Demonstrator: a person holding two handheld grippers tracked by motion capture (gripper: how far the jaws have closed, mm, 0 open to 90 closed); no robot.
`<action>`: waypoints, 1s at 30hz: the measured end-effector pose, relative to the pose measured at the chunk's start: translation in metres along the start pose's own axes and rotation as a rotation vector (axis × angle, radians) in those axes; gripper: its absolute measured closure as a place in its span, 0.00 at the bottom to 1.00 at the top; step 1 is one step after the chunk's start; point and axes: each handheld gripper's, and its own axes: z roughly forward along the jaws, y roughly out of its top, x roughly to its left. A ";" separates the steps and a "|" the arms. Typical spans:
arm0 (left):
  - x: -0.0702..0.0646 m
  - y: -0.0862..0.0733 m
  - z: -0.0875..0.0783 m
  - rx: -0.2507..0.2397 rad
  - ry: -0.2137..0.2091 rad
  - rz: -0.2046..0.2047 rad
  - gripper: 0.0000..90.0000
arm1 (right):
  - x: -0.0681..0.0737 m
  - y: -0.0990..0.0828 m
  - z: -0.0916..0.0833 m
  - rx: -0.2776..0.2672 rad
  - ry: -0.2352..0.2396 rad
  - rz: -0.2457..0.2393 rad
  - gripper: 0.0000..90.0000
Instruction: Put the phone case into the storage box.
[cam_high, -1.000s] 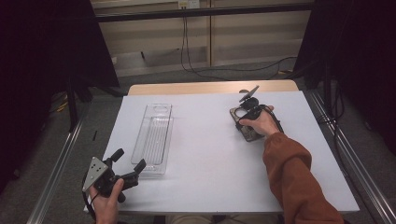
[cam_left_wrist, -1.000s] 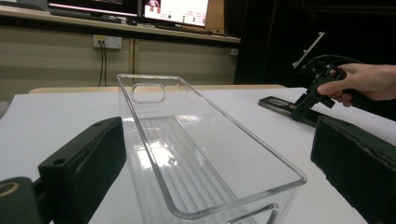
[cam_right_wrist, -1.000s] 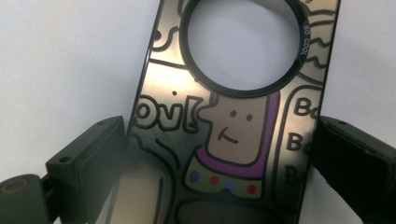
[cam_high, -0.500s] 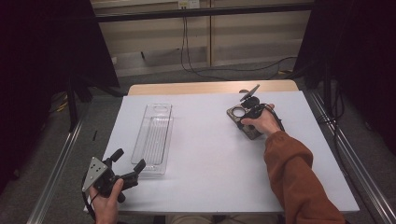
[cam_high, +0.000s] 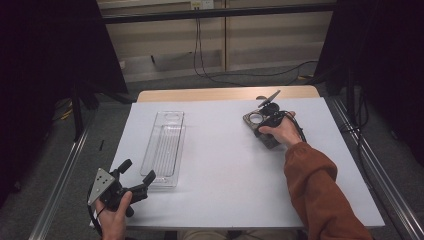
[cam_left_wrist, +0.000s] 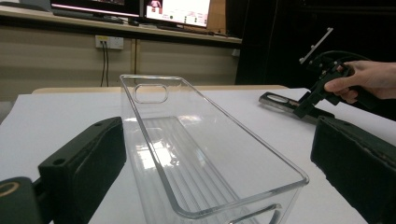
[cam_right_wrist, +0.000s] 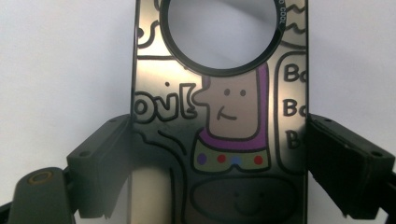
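A dark glossy phone case (cam_right_wrist: 233, 112) with cartoon drawings and a round hole lies flat on the white table at the far right (cam_high: 251, 124). My right gripper (cam_right_wrist: 218, 154) points down over it (cam_high: 265, 121). Its jaws have just been closing, and both pads now touch the case's long edges. My left gripper (cam_high: 137, 170) rests at the table's near left corner, open. The near end of a clear plastic tray (cam_high: 165, 145) sits between its jaws (cam_left_wrist: 217, 140) without touching them. From there the tray (cam_left_wrist: 140, 121) runs away, with the right gripper (cam_left_wrist: 322, 84) and the case (cam_left_wrist: 280, 100) beyond.
The white tabletop (cam_high: 225, 170) ends in a wooden strip (cam_high: 225, 93) at the far side. Metal rails (cam_high: 60, 195) run along both sides of the table. Cables (cam_high: 205, 60) lie on the floor behind it, and monitors (cam_left_wrist: 177, 9) stand on a shelf.
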 end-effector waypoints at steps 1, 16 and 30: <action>0.000 0.000 0.000 0.001 0.000 0.001 0.04 | -0.001 0.000 -0.002 -0.015 -0.001 -0.022 0.14; 0.000 0.000 0.001 0.005 -0.001 0.002 0.04 | 0.001 -0.020 -0.028 -0.251 0.064 -0.007 0.14; 0.000 0.000 0.001 0.006 -0.001 0.005 0.04 | -0.001 -0.050 -0.040 -0.429 0.106 -0.070 0.14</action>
